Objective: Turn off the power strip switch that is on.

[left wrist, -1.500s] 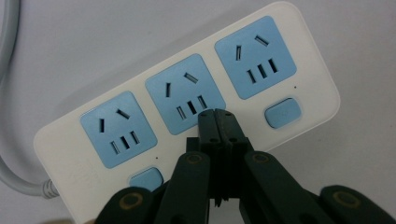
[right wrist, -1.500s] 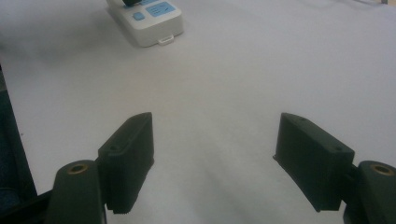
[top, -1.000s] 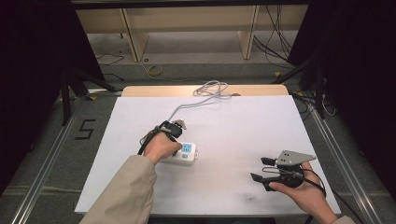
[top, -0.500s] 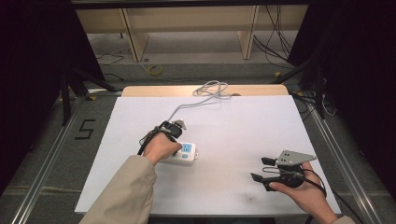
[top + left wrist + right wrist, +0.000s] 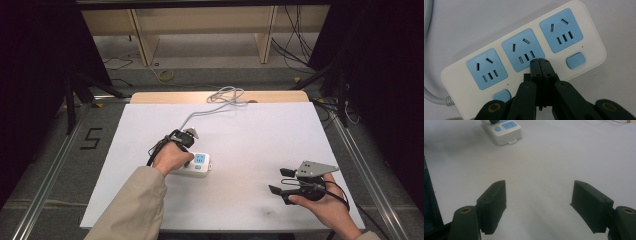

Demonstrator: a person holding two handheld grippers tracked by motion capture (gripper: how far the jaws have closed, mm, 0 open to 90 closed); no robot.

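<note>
The left tool (image 5: 540, 61) pointed straight down with its 2 jaws pressed together, gripped from above by the left hand (image 5: 171, 159). The right tool (image 5: 539, 202) rested low in the right hand (image 5: 325, 209), its 2 jaws spread wide apart.
</note>
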